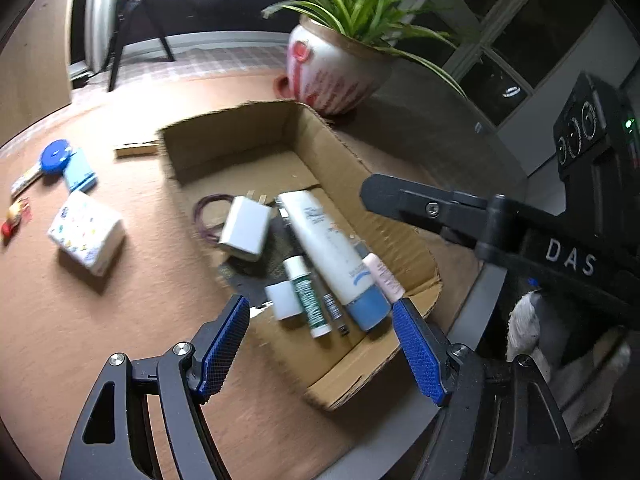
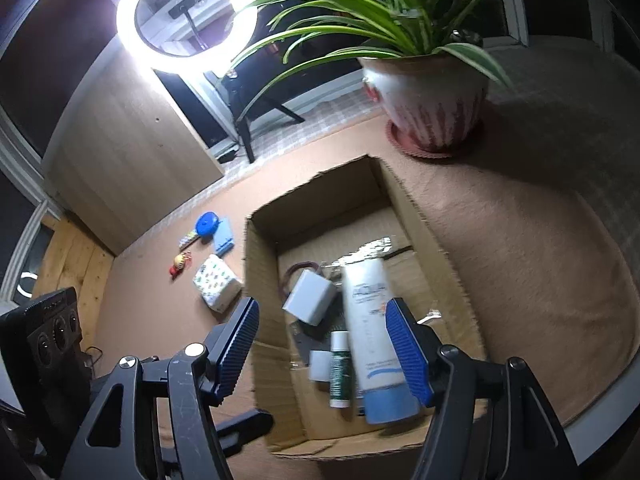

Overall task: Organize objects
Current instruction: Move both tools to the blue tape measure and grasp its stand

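Observation:
An open cardboard box (image 1: 404, 236) (image 2: 262, 300) lies on the brown table. It holds a white charger (image 1: 244, 228) (image 2: 310, 298), a large white tube with a blue cap (image 1: 332, 248) (image 2: 374, 340), a green-labelled small tube (image 1: 308, 296) (image 2: 340, 372), a short white cylinder (image 1: 284, 300), a pale pink tube (image 1: 384, 276) and a purple loop (image 1: 206, 210). My left gripper (image 1: 320, 306) hovers open over the box's near end, nothing between its blue pads. My right gripper (image 2: 323, 306) also stands open above the box, pads clear of the items.
Left of the box lie a patterned tissue pack (image 1: 86, 232) (image 2: 218, 282), a blue round disc (image 1: 56, 156) (image 2: 207, 224), a light blue card (image 1: 80, 170) and a small red-yellow trinket (image 2: 180, 264). A potted plant (image 1: 332, 72) (image 2: 432, 100) stands behind the box. A ring light (image 2: 186, 16) glares.

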### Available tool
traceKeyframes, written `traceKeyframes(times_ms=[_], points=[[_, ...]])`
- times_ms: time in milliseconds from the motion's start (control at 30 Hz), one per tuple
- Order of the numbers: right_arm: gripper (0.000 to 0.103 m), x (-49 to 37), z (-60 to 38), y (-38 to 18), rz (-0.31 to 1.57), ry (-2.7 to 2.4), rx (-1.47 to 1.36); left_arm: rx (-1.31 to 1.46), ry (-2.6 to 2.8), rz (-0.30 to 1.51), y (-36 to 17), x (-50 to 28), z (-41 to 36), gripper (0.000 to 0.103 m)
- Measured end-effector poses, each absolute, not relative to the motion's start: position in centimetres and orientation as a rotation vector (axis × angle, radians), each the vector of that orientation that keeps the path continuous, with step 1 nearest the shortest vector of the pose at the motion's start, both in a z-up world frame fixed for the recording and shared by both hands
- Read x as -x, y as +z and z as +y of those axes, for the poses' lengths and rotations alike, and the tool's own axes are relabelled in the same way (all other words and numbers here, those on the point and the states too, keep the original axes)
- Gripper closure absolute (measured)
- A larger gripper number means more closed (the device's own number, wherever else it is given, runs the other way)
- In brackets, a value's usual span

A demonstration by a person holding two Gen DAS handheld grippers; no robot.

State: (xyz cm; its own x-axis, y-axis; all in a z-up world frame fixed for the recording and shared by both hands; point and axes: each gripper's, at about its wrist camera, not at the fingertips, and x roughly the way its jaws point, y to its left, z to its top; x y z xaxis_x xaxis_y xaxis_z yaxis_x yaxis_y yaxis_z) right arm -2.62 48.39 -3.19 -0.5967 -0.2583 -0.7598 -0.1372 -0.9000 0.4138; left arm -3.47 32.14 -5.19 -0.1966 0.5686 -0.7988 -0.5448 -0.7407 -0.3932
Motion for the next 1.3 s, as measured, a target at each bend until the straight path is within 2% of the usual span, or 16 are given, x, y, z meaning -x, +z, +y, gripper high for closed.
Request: traceKeyframes(times_ms=[300, 567, 833, 1033, 1133, 1300], points=[[0.041, 5.0, 43.2, -2.2, -0.627, -2.581, -1.364, 1.398, 2.085, -0.139, -5.3, 6.0, 23.5, 0.026], [0.041, 10.6, 37.5, -1.7, -0.572, -2.469, -1.362, 1.451, 2.193, -0.177, -6.5, 10.3, 15.3, 0.026], [0.041, 18.6, 33.9, -4.3, -0.730, -2.303, -1.465, 1.470, 2.271, -0.258, -7.4, 18.6, 8.9, 0.026], [0.041, 24.0, 32.5, -7.9, -0.880, -2.213, -1.599, 1.482, 2.312, -0.174, -8.5, 25.1, 8.3, 0.027], [0.042, 26.1, 31.8, -9.4, -0.868, -2.216, -1.658, 1.502, 2.267, -0.128, -9.6, 27.8, 9.2, 0.027], [0.042, 29.1, 31.0, -10.7, -0.841, -2.258, -1.709, 1.504, 2.272, 0.068, -11.1, 30.3, 11.6, 0.027]])
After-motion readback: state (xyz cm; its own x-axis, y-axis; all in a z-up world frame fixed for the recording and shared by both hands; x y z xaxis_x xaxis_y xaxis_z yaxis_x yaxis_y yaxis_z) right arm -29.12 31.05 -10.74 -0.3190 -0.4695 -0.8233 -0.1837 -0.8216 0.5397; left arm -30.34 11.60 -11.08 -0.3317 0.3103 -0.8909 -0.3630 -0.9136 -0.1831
